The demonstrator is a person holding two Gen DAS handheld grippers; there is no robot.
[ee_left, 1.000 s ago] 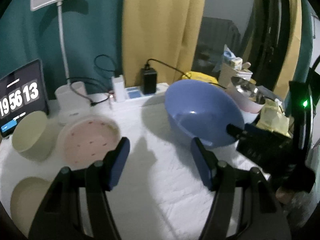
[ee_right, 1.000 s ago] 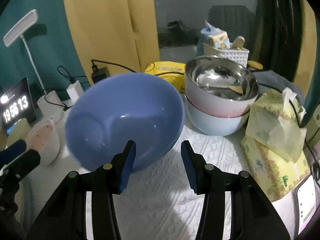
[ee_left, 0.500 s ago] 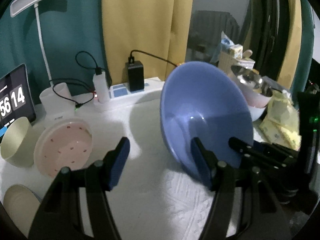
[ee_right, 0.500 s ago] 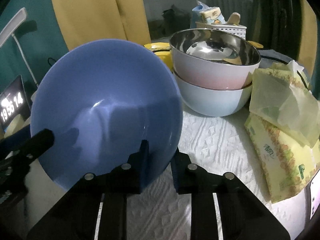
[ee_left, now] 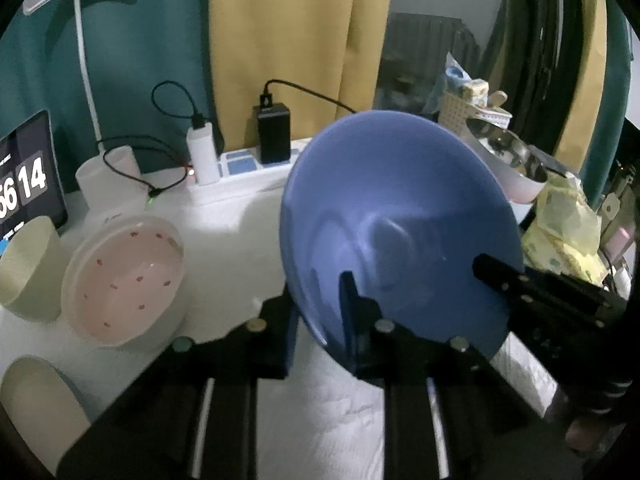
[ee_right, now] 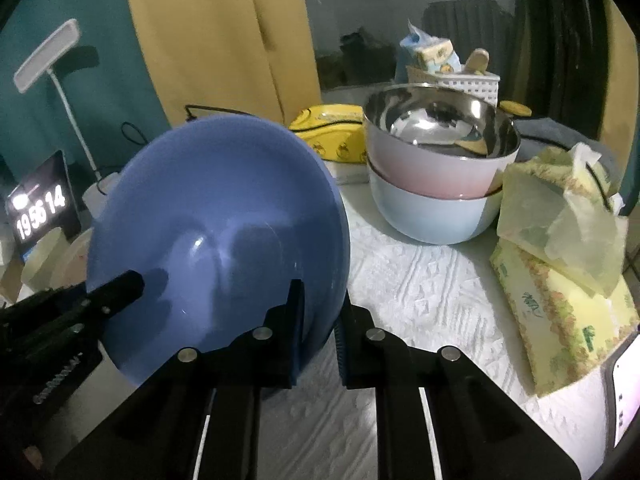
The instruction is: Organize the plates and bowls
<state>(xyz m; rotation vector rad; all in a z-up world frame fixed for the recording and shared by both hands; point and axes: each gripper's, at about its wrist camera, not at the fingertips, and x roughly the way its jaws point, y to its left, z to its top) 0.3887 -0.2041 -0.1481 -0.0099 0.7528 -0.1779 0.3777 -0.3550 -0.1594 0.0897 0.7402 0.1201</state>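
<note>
A large blue bowl [ee_left: 392, 208] [ee_right: 216, 208] is tipped up, its hollow facing both cameras. My left gripper [ee_left: 320, 304] has the bowl's near rim between its jaws, which are closing on it; one blue pad lies inside the bowl, the other behind the wall. My right gripper [ee_right: 320, 300] is closing on the opposite rim the same way. Each gripper shows in the other's view, clamped on the far edge: the right gripper [ee_left: 484, 266] and the left gripper [ee_right: 134, 280]. A pink dotted bowl [ee_left: 128, 276] sits at the left.
Two stacked steel-lined bowls [ee_right: 440, 160], pink over pale blue, stand behind right. Yellow tissue packs [ee_right: 560, 264] lie at the right. Cream cups [ee_left: 28, 268] sit at the left, with a clock screen [ee_left: 24, 188], a lamp base and a power strip [ee_left: 248, 160] behind.
Both grippers went from open to clamped on the blue bowl's rim, the right first, then the left. The bowl rose from lying flat to steeply tilted.
</note>
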